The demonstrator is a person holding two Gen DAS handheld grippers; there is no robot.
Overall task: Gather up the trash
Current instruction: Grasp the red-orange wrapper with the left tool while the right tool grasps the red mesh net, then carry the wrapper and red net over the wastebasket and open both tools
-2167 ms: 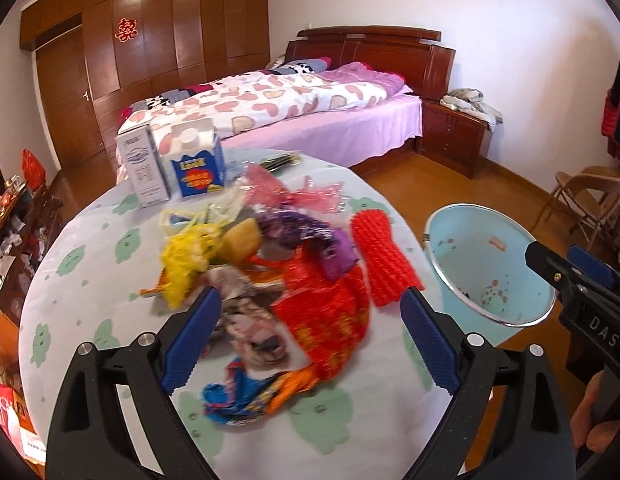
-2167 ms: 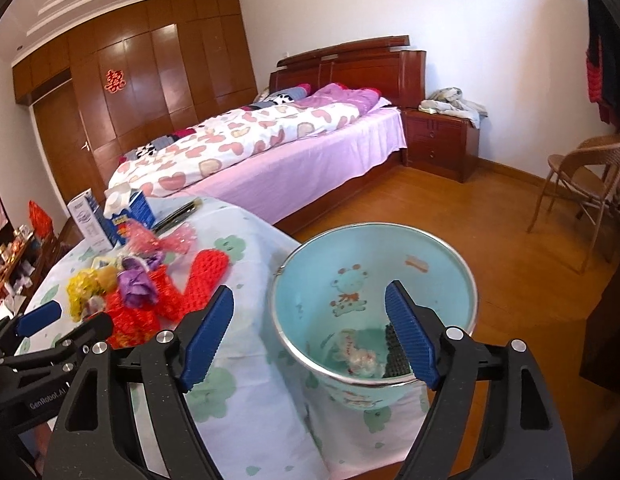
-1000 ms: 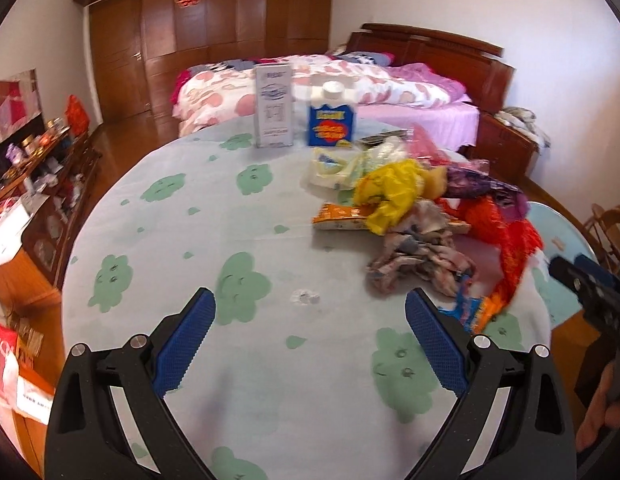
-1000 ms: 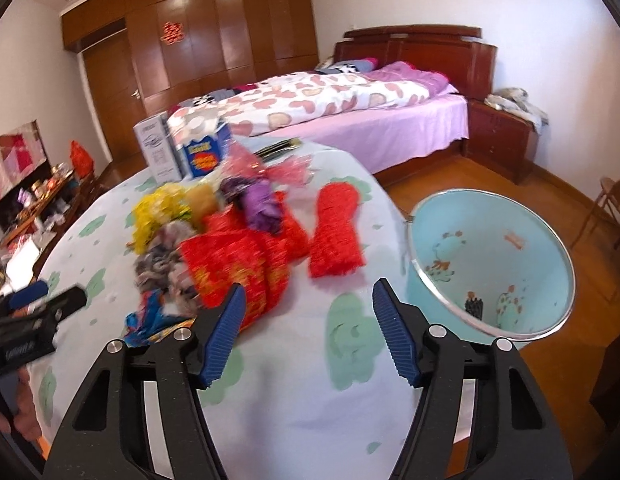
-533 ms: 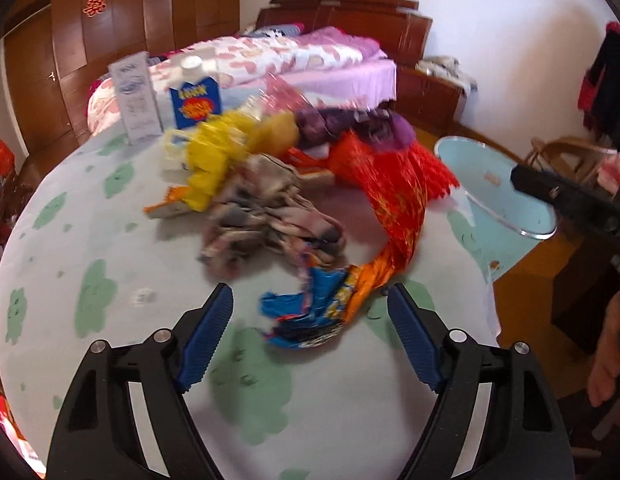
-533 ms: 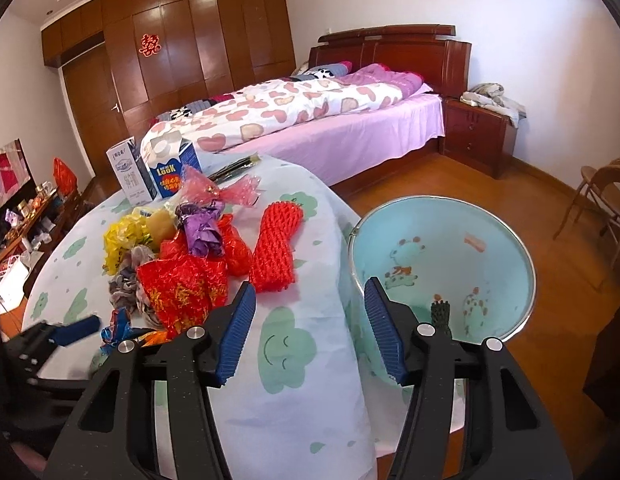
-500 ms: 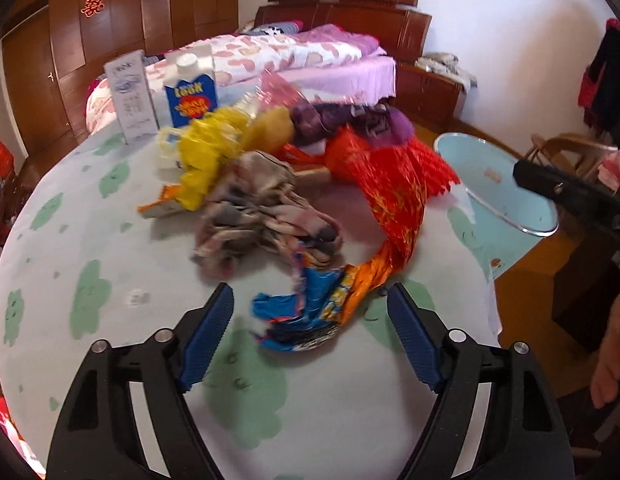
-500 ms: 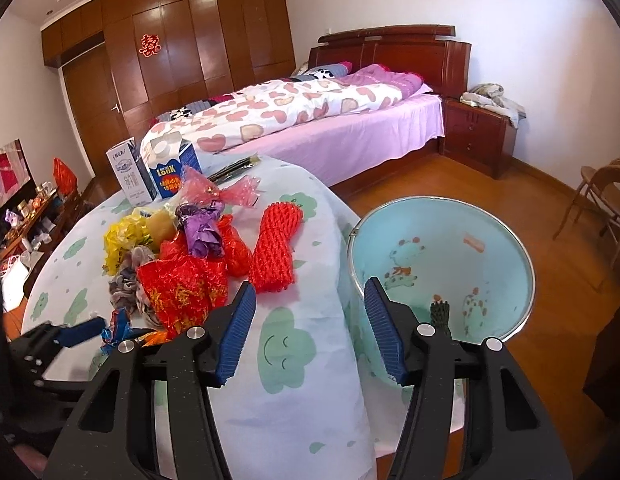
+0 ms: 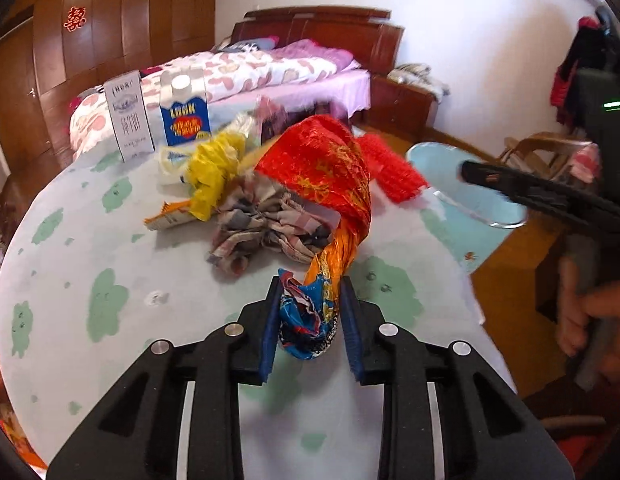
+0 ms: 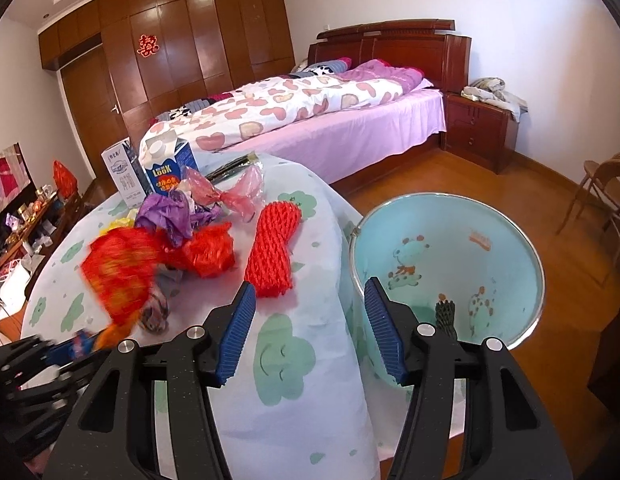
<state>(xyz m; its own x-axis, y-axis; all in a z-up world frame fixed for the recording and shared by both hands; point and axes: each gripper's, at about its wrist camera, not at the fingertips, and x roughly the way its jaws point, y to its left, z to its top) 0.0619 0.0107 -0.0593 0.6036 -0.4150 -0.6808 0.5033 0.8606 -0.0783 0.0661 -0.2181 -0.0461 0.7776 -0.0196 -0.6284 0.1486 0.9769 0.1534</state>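
Left wrist: left gripper [image 9: 310,316] jaws closing on the blue end of a red-orange foil wrapper [image 9: 322,184], pads touching it, above the round table [image 9: 110,300].

Right wrist: right gripper [image 10: 310,332] half open, nothing between its jaws, over the table edge beside the light-blue bin [image 10: 490,248]; red foam net [image 10: 272,248] on the table.

A red-and-gold foil wrapper [image 9: 322,168] with a blue end, on a pale green-blotched tablecloth [image 9: 110,292], beside a light-blue bin [image 10: 506,240].

Red-orange-blue foil wrapper [image 9: 326,208] lifted off trash heap, light-blue bin [image 10: 450,256] beside table
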